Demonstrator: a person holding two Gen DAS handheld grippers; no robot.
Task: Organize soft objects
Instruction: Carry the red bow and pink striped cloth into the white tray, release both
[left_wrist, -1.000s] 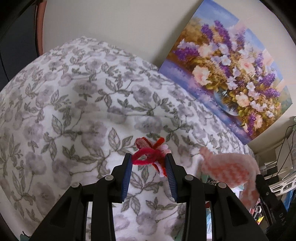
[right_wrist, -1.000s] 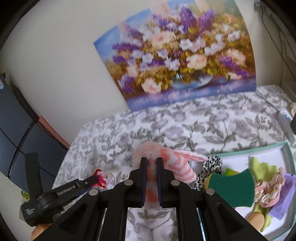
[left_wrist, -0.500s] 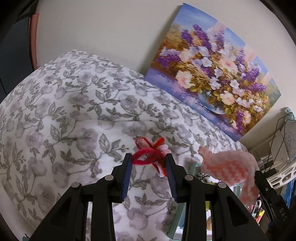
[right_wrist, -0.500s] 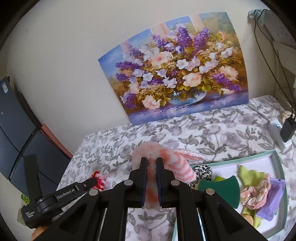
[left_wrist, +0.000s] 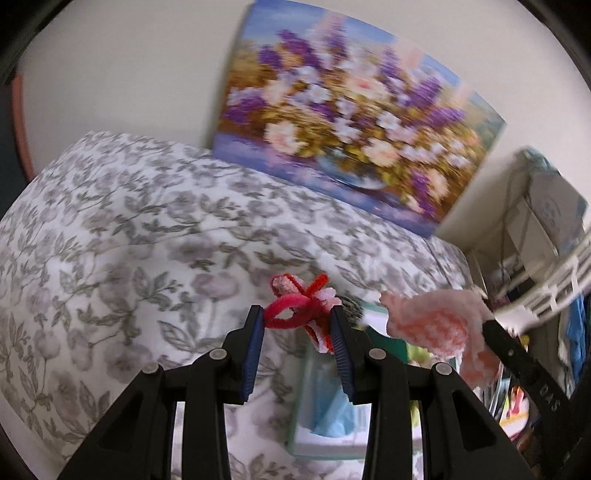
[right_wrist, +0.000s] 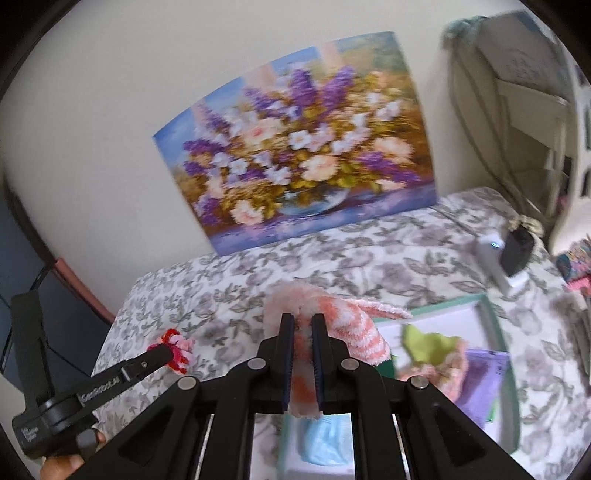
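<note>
left gripper (left_wrist: 297, 323) pinches a light, springy red-and-pink pipe-cleaner bow (left_wrist: 303, 304) across its loops, right gripper (right_wrist: 303, 334) clamps nearly shut on a limp fuzzy pink striped sock (right_wrist: 347, 325), both held above the tray (right_wrist: 496, 332), likely to sag
</note>
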